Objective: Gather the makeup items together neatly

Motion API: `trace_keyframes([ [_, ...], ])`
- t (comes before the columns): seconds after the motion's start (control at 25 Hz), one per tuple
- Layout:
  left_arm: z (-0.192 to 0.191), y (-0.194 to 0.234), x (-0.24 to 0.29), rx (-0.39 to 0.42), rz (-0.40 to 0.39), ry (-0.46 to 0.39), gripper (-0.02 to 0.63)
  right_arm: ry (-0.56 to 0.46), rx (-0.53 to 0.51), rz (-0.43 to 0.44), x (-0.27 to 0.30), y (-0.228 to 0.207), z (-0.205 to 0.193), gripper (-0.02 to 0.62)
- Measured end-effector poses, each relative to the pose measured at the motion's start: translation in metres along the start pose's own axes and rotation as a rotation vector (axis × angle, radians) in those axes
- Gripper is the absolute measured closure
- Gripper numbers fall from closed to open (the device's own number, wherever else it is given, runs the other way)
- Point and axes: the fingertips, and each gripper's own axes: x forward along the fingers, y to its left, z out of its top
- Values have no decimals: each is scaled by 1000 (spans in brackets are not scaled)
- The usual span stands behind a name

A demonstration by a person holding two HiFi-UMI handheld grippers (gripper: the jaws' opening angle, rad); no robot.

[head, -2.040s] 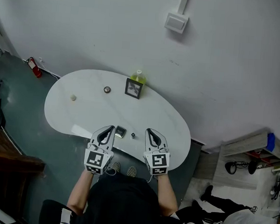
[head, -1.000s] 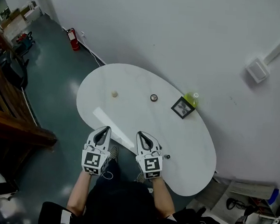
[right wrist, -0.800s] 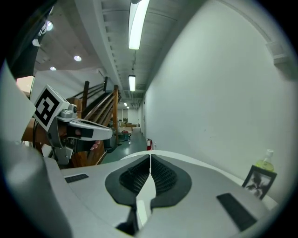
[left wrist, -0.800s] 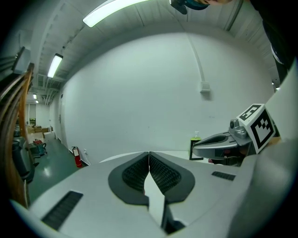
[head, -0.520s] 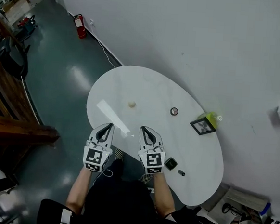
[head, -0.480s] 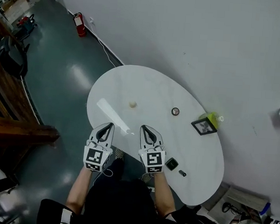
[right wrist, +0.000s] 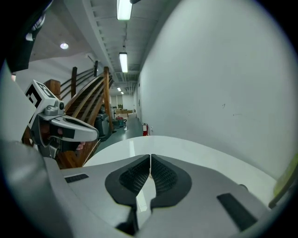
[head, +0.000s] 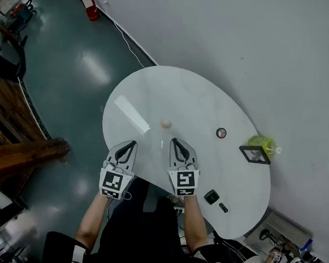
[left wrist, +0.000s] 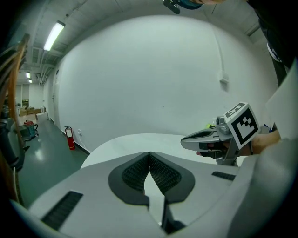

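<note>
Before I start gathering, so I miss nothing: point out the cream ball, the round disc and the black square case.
cream ball [head: 165, 123], head view, its top.
round disc [head: 221, 132], head view, its centre.
black square case [head: 211, 196], head view, its top face.

You have bright, even indoor light. Ceiling strip lights [right wrist: 123, 8] show in both gripper views. They throw a white glare streak across the glossy table [head: 201, 102] and a soft sheen on the floor [head: 93, 68]. Shadows are faint. Both gripper views bow strongly and go black at the corners. The head view is sharp.
</note>
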Motion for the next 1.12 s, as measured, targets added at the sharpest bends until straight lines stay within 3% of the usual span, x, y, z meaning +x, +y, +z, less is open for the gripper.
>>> trace_keyframes([
  [0.44, -33, 25, 34, -47, -18, 70, 586, 57, 62, 4, 66, -11, -31, 553],
  [0.52, -33, 26, 35, -51, -21, 76, 586, 74, 78, 22, 77, -8, -33, 404],
  [1.0, -33, 32, 41, -64, -14, 74, 586, 139, 51, 28, 108, -12, -45, 402],
  [1.12, -33, 32, 40, -61, -10, 81, 586, 144, 39, 41, 108, -12, -46, 436],
])
